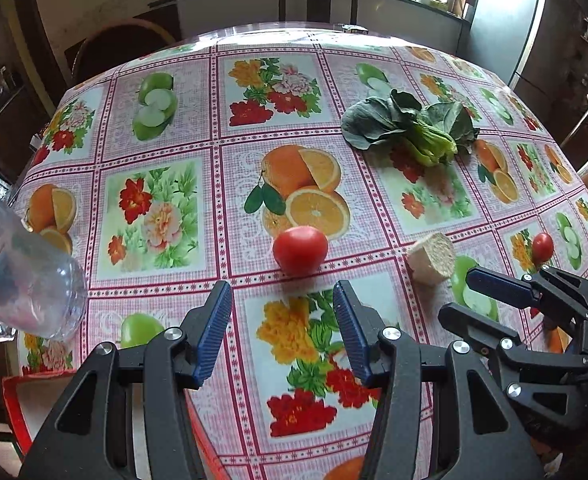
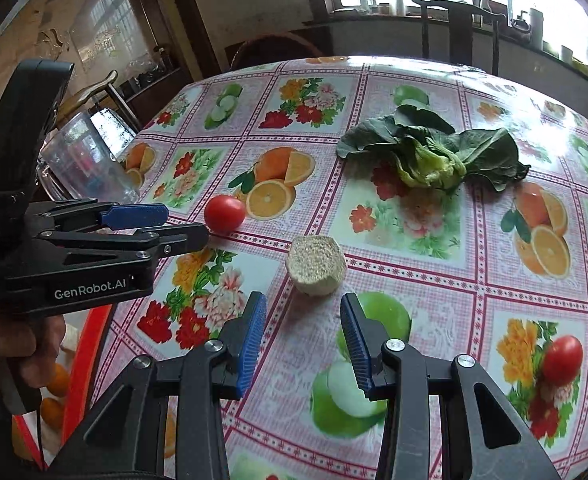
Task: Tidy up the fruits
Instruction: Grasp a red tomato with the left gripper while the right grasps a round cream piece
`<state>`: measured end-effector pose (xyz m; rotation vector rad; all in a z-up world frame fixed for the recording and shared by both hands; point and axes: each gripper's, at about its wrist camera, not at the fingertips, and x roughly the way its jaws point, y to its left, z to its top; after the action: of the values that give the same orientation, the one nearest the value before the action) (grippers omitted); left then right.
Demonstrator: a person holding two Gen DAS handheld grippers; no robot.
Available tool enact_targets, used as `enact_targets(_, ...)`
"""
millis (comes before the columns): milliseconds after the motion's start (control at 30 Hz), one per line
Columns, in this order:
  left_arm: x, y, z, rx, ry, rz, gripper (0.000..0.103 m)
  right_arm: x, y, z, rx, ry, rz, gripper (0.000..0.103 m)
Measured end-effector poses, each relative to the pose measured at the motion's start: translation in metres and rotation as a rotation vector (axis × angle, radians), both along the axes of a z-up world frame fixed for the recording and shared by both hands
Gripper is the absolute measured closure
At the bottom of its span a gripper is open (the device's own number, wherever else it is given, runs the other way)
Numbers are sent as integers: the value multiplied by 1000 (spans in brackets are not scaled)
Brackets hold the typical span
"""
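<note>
A red tomato (image 1: 300,249) lies on the fruit-print tablecloth just beyond my left gripper (image 1: 282,300), whose blue-padded jaws stand open and empty. A pale cut chunk (image 2: 316,265) with a rough top sits right ahead of my right gripper (image 2: 303,310), also open with nothing between its fingers. The same chunk (image 1: 432,258) shows to the right in the left wrist view, and the tomato (image 2: 225,213) to the left in the right wrist view. A second, smaller tomato (image 2: 562,360) rests at the right. A leafy green vegetable (image 1: 410,126) lies farther back.
A clear plastic jar (image 1: 22,272) stands at the table's left edge. A red-rimmed basket (image 2: 82,364) holding small oranges (image 2: 56,382) sits below the near left edge. A person's hand (image 2: 14,356) holds the left gripper. Chairs stand around the table.
</note>
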<state>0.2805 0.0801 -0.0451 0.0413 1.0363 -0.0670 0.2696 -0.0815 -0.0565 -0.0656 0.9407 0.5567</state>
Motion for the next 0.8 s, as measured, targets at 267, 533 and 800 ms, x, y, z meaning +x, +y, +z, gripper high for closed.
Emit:
enact_targets(267, 34, -3, -9, -26, -1, -14, 48, 16, 8, -11, -7, -8, -1, 62)
enact_targets(533, 37, -9, -23, -14, -11, -33, 68, 16, 1, -11, 23, -25, -12, 72)
enact_targets(800, 7, -6, -17, -25, -5, -57, 75, -7, -22, -2, 64, -12, -29, 72)
